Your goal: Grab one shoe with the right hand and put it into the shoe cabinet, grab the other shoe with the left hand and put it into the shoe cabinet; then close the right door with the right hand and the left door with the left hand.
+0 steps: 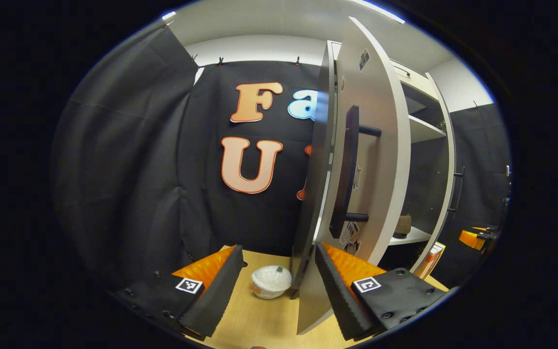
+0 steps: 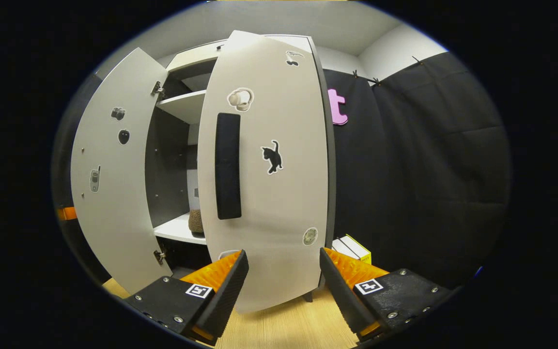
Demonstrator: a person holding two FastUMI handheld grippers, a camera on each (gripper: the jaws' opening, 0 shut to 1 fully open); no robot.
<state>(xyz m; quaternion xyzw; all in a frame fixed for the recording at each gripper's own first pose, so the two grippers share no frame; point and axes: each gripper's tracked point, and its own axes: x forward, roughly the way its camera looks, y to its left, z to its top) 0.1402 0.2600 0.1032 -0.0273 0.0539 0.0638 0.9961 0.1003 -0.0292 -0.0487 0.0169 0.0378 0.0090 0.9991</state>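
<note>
Two grippers, both w/ jaws wide apart & holding nothing. Right gripper (image 2: 283,286) sits low, facing the outer face of the right door (image 2: 279,203), which stands just ahead and part-swung; its long black handle (image 2: 228,167) runs vertical, up and slightly left of the gap between the fingers. Left gripper (image 1: 279,286) looks along the thin edge of the left door (image 1: 380,160), so that door lies ahead and to its right, nearly edge-on; its dark bar handle (image 1: 347,174) also runs vertical, on the face turned to the gripper's right. Btwn the two doors the shoe cabinet (image 2: 182,104) is open, white shelves inside; one brownish shoe (image 2: 195,222) rests on the lower shelf, second shoe can't be made out. Judging by that, shoes are likely in & door-closing is the step in hand. Right gripper is square-on to its door, so prob. nearer to pushing; left one must come round to the door's outer face first. Small white lidded bowl (image 1: 271,282) sits on the wood floor (image 1: 259,320) by the left door's foot.
</note>
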